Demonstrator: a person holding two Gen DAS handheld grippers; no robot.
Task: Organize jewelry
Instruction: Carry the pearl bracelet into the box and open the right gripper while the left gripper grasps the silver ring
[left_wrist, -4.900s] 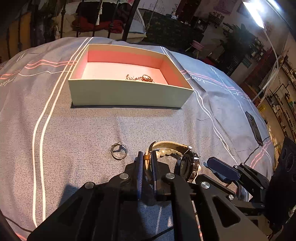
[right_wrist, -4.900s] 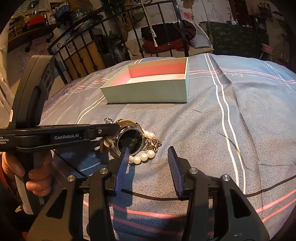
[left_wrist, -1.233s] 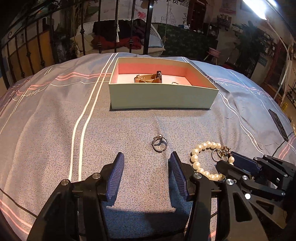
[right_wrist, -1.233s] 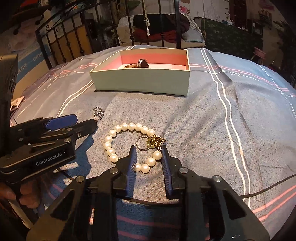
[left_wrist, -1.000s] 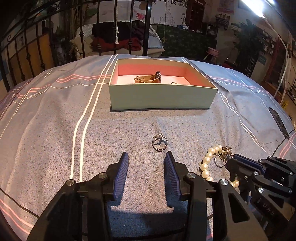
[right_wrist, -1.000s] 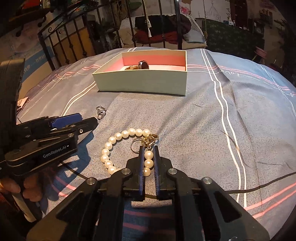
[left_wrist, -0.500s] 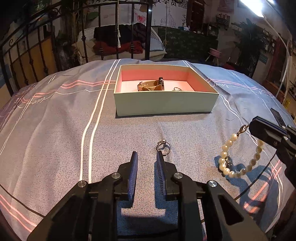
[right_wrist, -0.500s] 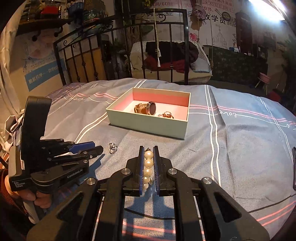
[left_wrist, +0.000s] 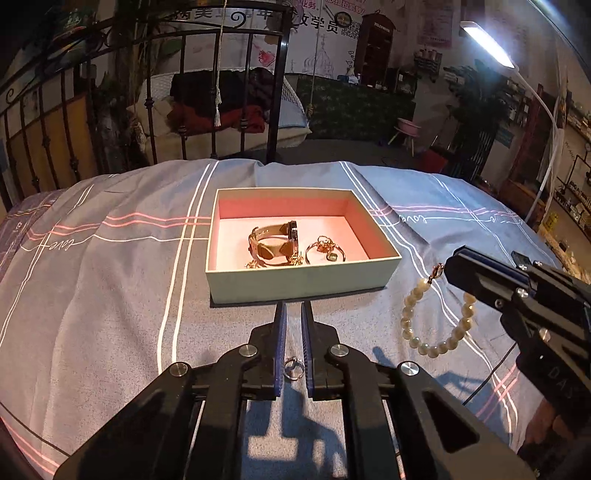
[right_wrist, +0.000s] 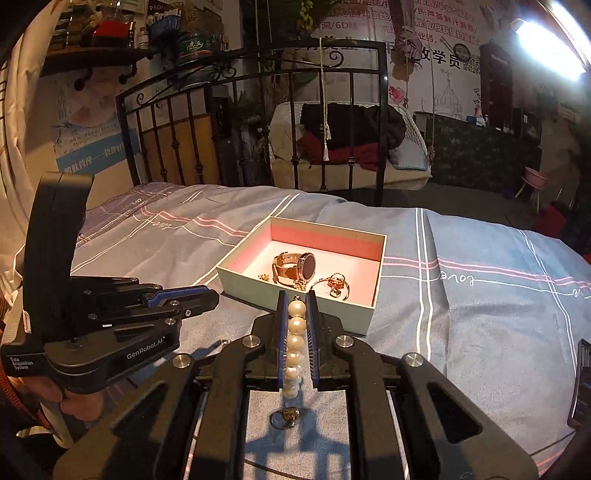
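Observation:
A pale green box with a pink inside stands on the bed and holds a tan-strapped watch and a gold bangle. My left gripper is closing its jaws on a small silver ring, which sits deep between the pads, off the cover. My right gripper is shut on a pearl bracelet. In the left wrist view the bracelet hangs in a loop from the right gripper, right of the box. The right wrist view shows the box just ahead and the left gripper at its left.
A grey-blue striped bedspread covers the bed. A black iron bed frame stands behind the box. A dark phone lies at the right edge. A person's hand grips the left tool's handle.
The left jaws have narrowed around the ring and risen with it. The right gripper has lifted the pearl bracelet off the bed, and it now hangs free.

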